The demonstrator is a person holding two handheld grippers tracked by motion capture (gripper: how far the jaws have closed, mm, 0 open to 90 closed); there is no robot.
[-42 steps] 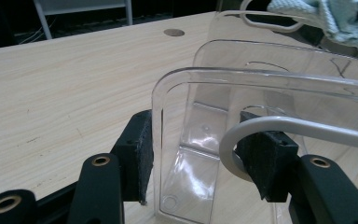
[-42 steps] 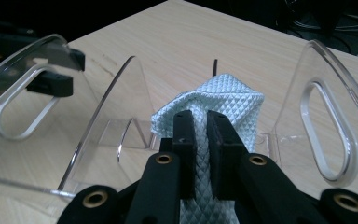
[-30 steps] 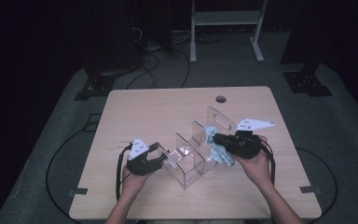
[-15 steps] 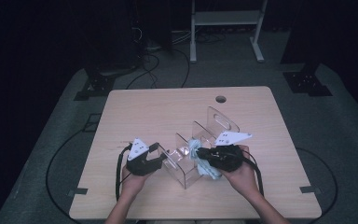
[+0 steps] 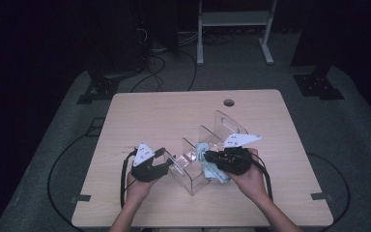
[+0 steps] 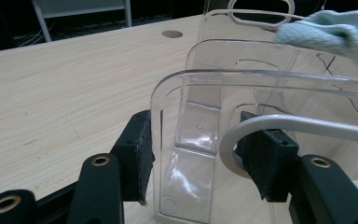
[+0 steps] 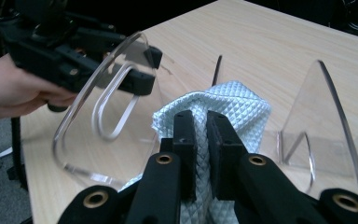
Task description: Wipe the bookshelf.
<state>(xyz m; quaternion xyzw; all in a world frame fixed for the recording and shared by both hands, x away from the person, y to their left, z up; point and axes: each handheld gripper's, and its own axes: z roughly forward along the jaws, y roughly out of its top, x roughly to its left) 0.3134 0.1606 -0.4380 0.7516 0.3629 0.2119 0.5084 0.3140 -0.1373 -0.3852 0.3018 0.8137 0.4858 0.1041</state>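
A clear plastic rack (image 5: 224, 126) with several upright dividers stands on the wooden table (image 5: 174, 116). My left gripper (image 5: 166, 164) holds its near-left end panel (image 6: 200, 121): one pad presses the panel's outer edge and the other sits in its handle cut-out. My right gripper (image 5: 207, 157) is shut on a light blue quilted cloth (image 5: 217, 175), which it holds among the rack's middle dividers. The right gripper view shows the cloth (image 7: 242, 102) pinched between the jaws of that gripper (image 7: 200, 116), with the left gripper (image 7: 140, 79) beyond it. In the left gripper view my left gripper (image 6: 203, 158) straddles the panel, with the cloth (image 6: 335, 32) at top right.
A round cable hole (image 5: 229, 102) lies near the table's far edge. Cables (image 5: 159, 72) run over the dark floor behind the table. A metal frame (image 5: 232, 29) stands farther back. A person's hands (image 5: 251, 181) come in from the near edge.
My right gripper has moved left with the cloth, from the rack's right side in among its middle dividers. The left gripper has stayed on the end panel.
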